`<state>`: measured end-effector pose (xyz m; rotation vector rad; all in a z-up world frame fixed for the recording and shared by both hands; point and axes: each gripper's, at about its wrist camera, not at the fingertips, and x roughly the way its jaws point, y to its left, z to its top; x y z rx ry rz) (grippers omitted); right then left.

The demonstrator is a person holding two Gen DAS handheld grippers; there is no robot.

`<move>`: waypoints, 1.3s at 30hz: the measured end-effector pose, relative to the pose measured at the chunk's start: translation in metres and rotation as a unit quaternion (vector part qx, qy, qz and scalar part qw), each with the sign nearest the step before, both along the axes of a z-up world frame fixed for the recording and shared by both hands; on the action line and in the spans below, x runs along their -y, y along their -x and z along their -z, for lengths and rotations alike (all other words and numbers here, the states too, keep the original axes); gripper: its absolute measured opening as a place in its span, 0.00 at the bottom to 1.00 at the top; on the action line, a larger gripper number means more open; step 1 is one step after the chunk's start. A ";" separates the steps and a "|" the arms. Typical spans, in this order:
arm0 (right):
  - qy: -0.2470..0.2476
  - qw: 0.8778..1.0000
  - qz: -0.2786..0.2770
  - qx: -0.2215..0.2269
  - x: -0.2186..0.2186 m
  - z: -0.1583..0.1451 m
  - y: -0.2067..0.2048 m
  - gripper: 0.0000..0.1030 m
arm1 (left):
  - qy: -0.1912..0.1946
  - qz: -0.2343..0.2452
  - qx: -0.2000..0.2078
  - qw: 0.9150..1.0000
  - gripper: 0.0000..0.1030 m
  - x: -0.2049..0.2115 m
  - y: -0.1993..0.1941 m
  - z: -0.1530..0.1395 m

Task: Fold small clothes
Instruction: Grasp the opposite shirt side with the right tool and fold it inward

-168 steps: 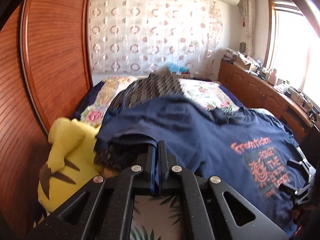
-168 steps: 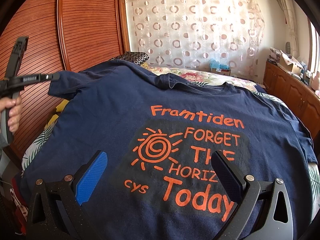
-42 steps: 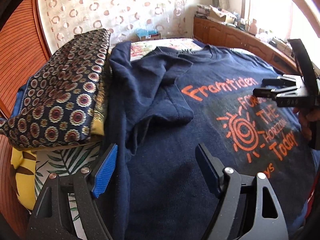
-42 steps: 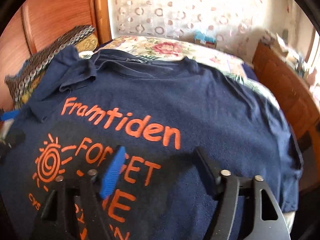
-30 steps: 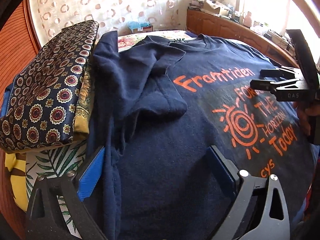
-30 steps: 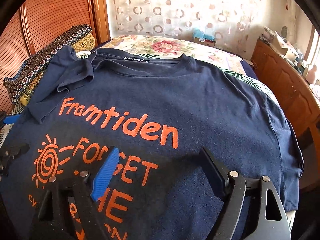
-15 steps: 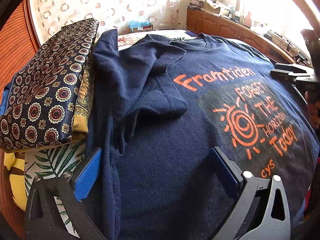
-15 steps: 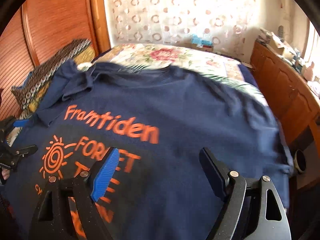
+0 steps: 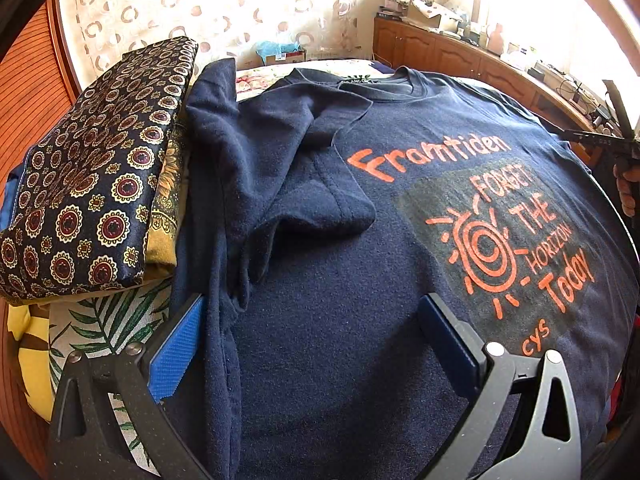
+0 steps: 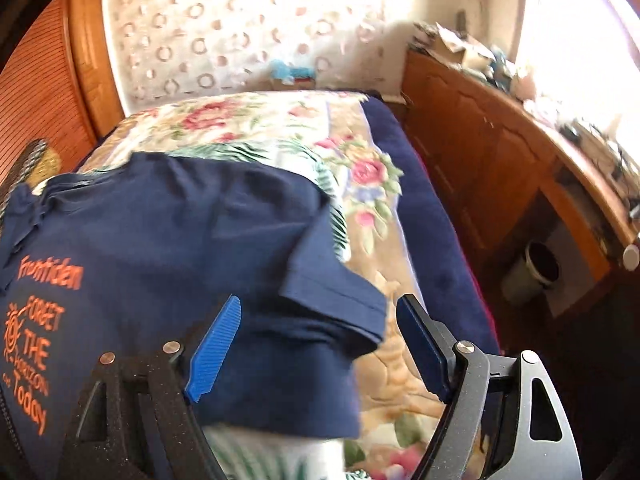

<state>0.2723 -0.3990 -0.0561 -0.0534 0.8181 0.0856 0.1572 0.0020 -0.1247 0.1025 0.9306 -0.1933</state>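
My left gripper [image 9: 316, 344] is parked low over the navy blue cotton T-shirt with orange lettering [image 9: 360, 264], fingers spread wide and holding nothing, much as half a second ago; the blue pad sits at the shirt's left edge. The shirt lies print-up across the floral quilted bed [image 10: 360, 184]. Its left sleeve [image 9: 320, 192] is folded in over the chest, same as before.

The big change is on my right side. My right gripper [image 10: 320, 344] has swung away from the orange print, which has slid to the far left of its view, and now hovers over the shirt's right sleeve [image 10: 332, 304], which lies flat on the quilt. Fingers released, wide apart, the sleeve hem showing between them; I can't tell whether the pads touch cloth. The view is blurred.

From my left camera that right gripper has retreated to the far right edge. The dark patterned cushion with gold medallions [image 9: 96, 176] hasn't budged, touching the shirt's left edge, and the wooden cabinet [image 10: 500, 168] runs along beside the bed.
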 end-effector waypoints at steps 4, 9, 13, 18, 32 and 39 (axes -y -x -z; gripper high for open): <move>-0.014 1.000 0.007 -0.013 0.011 0.009 -0.016 0.74 | 0.000 0.000 0.000 1.000 1.00 0.000 0.000 0.000; -0.025 1.000 0.003 -0.019 0.006 0.008 -0.032 0.56 | 0.000 0.000 0.000 1.000 1.00 0.000 0.000 0.000; -0.042 0.999 -0.015 -0.014 0.007 0.001 -0.024 0.18 | 0.000 0.000 0.000 1.000 1.00 0.000 0.000 0.000; -0.012 1.000 -0.020 0.004 0.007 -0.009 -0.017 0.05 | 0.000 0.000 0.000 1.000 1.00 0.000 0.000 0.000; 0.000 0.982 -0.165 0.087 -0.107 -0.097 0.038 0.05 | 0.001 -0.001 0.000 1.000 1.00 0.000 0.000 0.000; 0.010 0.979 -0.190 0.072 -0.161 -0.080 0.026 0.34 | 0.001 -0.001 0.000 1.000 1.00 0.000 0.000 0.000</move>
